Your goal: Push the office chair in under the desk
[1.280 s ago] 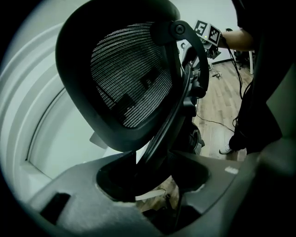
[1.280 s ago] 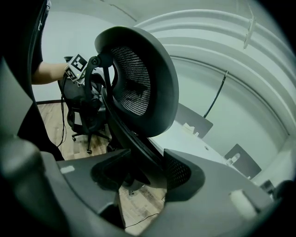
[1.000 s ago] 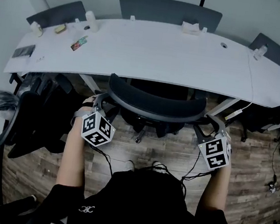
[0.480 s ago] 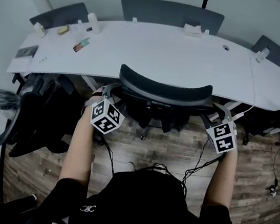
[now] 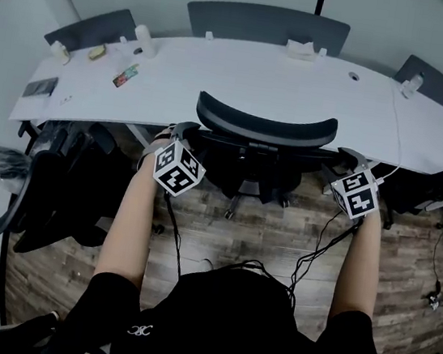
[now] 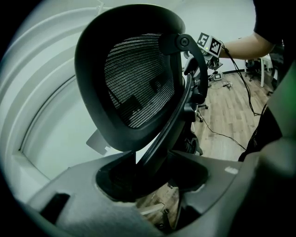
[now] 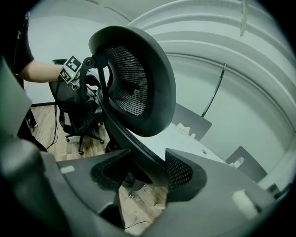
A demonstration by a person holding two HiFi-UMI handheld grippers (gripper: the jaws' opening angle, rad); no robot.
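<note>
Seen from above, a person stands at the bottom centre of the frame with both bare forearms stretched forward. A black mesh-backed chair (image 5: 265, 127) sits at the middle of the frame. The curved top of its backrest touches or overlaps the near edge of a long white table (image 5: 299, 93), which spans the upper part of the frame.

The left gripper (image 5: 181, 131) is at the backrest's left end and the right gripper (image 5: 348, 158) at its right end. Each gripper's own camera shows its jaws closed around a dark strut of the chair's back frame, so both are gripping the chair.

The chair lies directly ahead of both grippers, between them and the table, and the push would run toward the top of the frame. The backrest's long axis runs left to right, parallel to the table edge. The two grippers sit about level — neither hand is clearly nearer.

The seat and armrests are hidden under the backrest and tabletop, so it cannot be seen how far under the seat is; it looks close to fully in. Only parts of the wheeled base show on the wood floor (image 5: 262, 235). The marker cubes cover the points of contact from above.

Another dark chair (image 5: 48, 189) stands at the left edge — clear of the push.
</note>
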